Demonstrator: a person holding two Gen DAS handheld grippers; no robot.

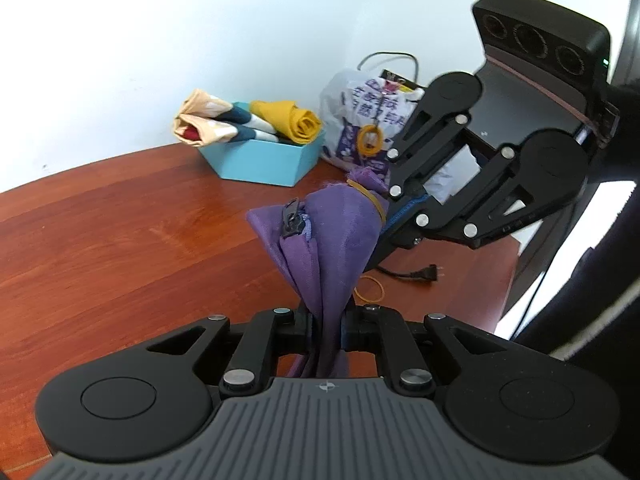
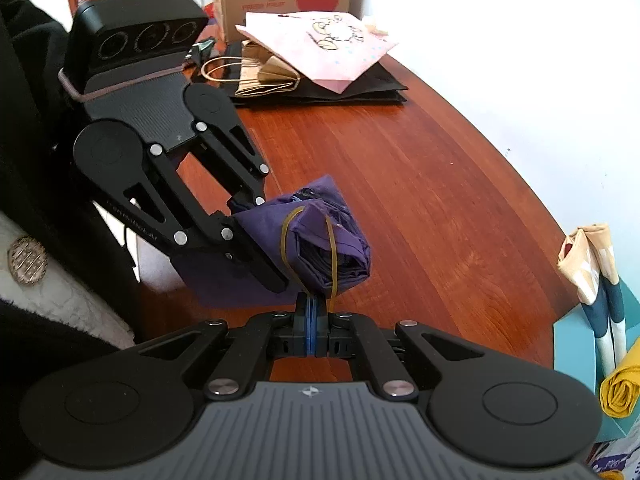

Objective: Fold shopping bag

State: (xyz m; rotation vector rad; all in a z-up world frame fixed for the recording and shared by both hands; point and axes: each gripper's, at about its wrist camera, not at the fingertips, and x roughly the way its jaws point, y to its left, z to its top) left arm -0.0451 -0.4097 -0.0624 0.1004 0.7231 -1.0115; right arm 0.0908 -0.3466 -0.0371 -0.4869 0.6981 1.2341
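Above a reddish-brown wooden table (image 1: 120, 232), the left gripper (image 1: 326, 326) clamps one end of a rolled purple fabric shopping bag (image 1: 332, 236), holding it up in the air. To its right, the right gripper (image 2: 311, 312), jaws fully closed, pinches the thin yellow rubber band (image 2: 332, 240) looped around the bag's other end.

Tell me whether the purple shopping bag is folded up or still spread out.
Folded up: the purple bag is a compact rolled bundle with a rubber band around it, held above the table.
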